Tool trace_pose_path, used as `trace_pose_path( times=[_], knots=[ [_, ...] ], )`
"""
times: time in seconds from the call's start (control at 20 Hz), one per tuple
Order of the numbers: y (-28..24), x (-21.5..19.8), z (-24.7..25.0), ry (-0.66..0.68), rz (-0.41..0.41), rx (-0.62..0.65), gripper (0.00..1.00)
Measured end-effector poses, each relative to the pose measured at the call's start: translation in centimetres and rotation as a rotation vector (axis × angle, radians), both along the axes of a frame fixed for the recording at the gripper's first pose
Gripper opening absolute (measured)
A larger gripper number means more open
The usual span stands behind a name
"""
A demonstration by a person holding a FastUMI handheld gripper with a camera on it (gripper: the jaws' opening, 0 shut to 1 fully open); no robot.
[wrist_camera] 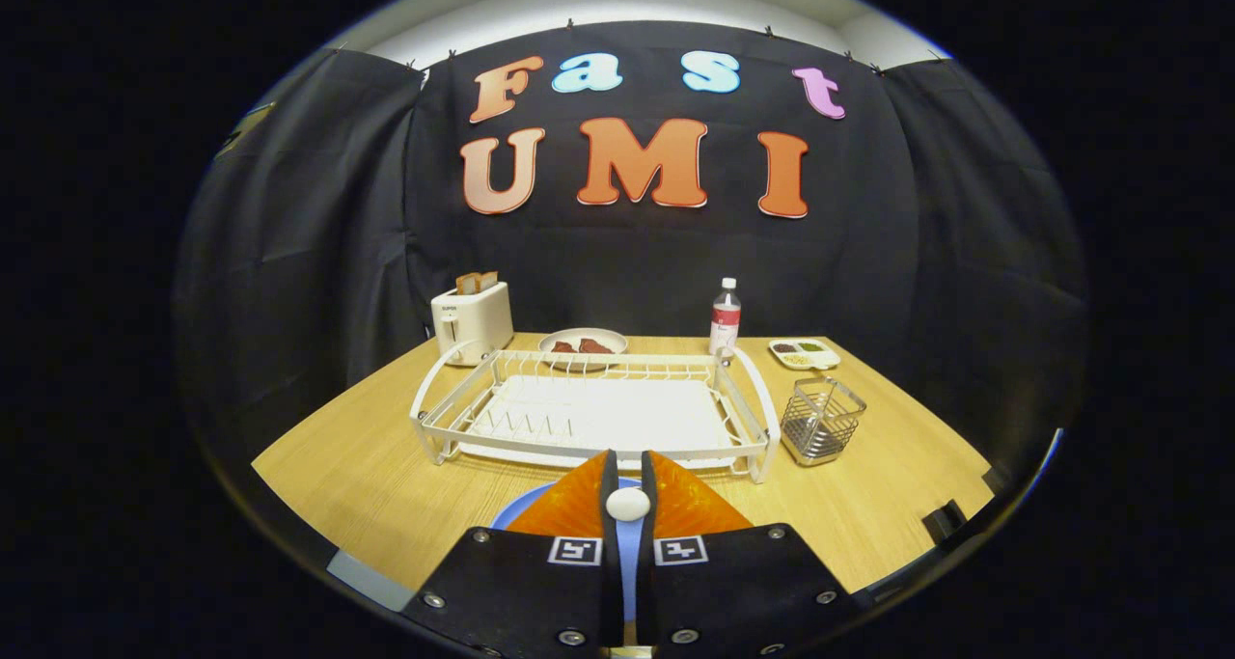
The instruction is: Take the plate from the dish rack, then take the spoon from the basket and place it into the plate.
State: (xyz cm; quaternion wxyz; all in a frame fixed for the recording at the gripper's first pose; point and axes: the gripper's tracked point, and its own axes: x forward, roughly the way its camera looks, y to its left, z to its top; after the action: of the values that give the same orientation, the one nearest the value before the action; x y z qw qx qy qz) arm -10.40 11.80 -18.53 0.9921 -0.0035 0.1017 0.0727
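My gripper hangs low over the near part of the wooden table, its two fingers closed together. A small white rounded end of the spoon sticks up between them; the rest of the spoon is hidden by the fingers. Directly beneath the fingers lies a blue plate, flat on the table and mostly covered by the gripper. Just beyond the fingertips stands the white dish rack, with no dishes in it. To the right of the rack sits the wire basket, which looks empty.
Behind the rack stand a white toaster with bread slices, a plate of food, a bottle and a small divided dish. Black cloth walls close the booth on three sides.
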Motion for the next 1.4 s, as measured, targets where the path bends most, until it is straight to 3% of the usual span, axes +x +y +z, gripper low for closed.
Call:
trace_pose_path(
  times=[0.55,0.75,0.85,0.95,1.0,1.2,1.25,1.4],
  knots=[
    [3.5,1.3,-4.3,0.053,0.064,-0.017,0.06],
    [2.5,1.2,-4.9,0.089,0.046,-0.031,0.14],
    [1.9,1.1,-4.8,0.103,0.035,-0.015,0.21],
    [0.8,1.2,-4.3,0.114,0.013,-0.005,0.38],
    [0.2,1.3,-3.9,0.117,0.004,-0.001,0.54],
    [-2.4,2.2,0.1,0.095,-0.024,-0.006,0.91],
    [-3.0,2.4,1.5,0.086,-0.027,-0.003,0.97],
    [-4.9,3.3,6.0,0.047,-0.038,0.006,0.98]
  ],
)
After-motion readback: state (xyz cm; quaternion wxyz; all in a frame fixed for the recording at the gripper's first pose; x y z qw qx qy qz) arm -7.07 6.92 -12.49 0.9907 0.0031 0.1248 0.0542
